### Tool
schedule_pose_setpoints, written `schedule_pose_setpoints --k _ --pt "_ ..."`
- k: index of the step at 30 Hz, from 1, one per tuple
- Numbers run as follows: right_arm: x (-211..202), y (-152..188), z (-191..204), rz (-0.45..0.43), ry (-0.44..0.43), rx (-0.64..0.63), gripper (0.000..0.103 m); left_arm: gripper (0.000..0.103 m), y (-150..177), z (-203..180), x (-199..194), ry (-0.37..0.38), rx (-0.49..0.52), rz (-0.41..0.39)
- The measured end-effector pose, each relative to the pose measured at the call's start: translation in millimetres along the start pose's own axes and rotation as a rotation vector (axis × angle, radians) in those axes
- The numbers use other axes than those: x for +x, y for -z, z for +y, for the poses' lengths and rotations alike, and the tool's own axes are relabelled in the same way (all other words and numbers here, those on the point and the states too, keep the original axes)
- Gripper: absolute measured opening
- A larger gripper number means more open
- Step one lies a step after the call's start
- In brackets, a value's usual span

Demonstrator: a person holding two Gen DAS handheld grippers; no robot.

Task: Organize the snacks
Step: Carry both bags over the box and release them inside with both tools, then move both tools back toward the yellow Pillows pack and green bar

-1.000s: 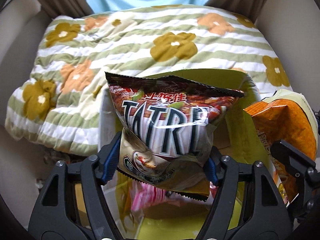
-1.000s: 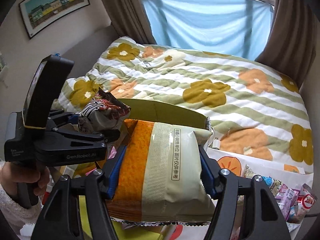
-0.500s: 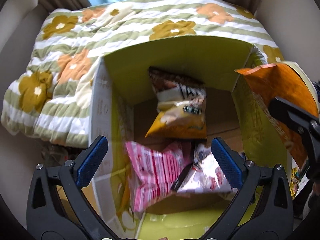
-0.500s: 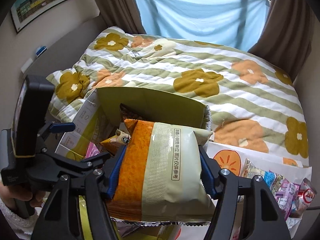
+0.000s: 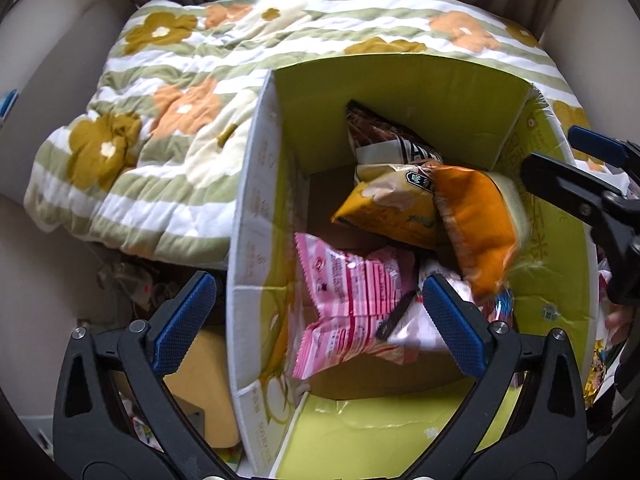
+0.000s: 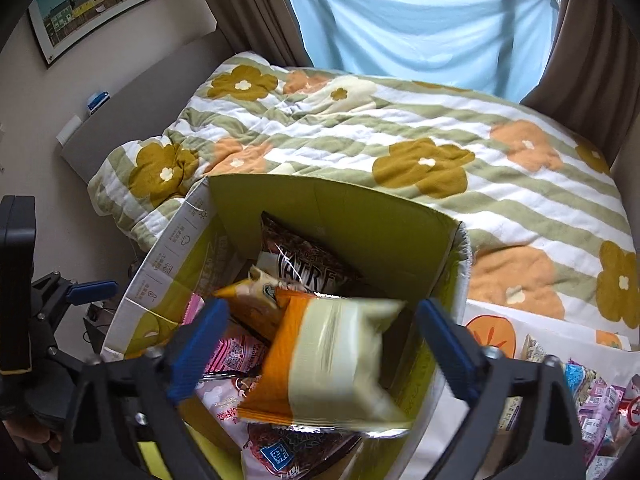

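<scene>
Bed [image 6: 400, 128] with flowered quilt behind the open yellow-green carton [image 5: 256, 200]. Inside the carton: pink snack pack [image 5: 348, 300] near its front, dark-and-yellow chip bag [image 5: 388, 184] toward its back wall. Orange-and-cream bag [image 6: 332, 360] blurred, loose between the right tongs [image 6: 320, 352], whose jaws are opening, pads off it. Left tongs [image 5: 316, 320] spread wide, empty, angled steeply down over the carton's left wall. More wrapped snacks [image 6: 592, 392] right of the carton.
</scene>
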State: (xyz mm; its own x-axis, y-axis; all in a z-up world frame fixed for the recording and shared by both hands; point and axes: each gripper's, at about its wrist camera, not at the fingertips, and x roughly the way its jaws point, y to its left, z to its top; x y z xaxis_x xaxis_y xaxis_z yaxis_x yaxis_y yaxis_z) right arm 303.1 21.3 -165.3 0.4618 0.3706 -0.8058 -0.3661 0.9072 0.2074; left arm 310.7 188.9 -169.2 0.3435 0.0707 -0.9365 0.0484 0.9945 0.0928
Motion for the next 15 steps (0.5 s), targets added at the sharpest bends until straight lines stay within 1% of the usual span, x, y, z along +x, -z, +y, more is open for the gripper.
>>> schedule_pose_setpoints --k 3,7,10,15 --pt "-4.4 8.0 -1.2 -0.007 -0.003 0.004 0.101 0.102 6.7 2.8 -0.8 0.002 -0.016 0.003" --pt "-9.1 17.8 -1.8 0.014 -0.002 0.002 0.101 0.102 13.7 3.4 -3.9 0.014 -0.03 0.01" --pt "-15.8 20.2 -0.5 0.016 -0.004 0.003 0.101 0.102 18.0 2.9 -12.9 0.009 -0.024 -0.005" --pt "-34.9 22.5 4.8 -0.007 -0.007 0.012 0.101 0.102 22.0 3.1 -30.4 0.021 -0.017 -0.036"
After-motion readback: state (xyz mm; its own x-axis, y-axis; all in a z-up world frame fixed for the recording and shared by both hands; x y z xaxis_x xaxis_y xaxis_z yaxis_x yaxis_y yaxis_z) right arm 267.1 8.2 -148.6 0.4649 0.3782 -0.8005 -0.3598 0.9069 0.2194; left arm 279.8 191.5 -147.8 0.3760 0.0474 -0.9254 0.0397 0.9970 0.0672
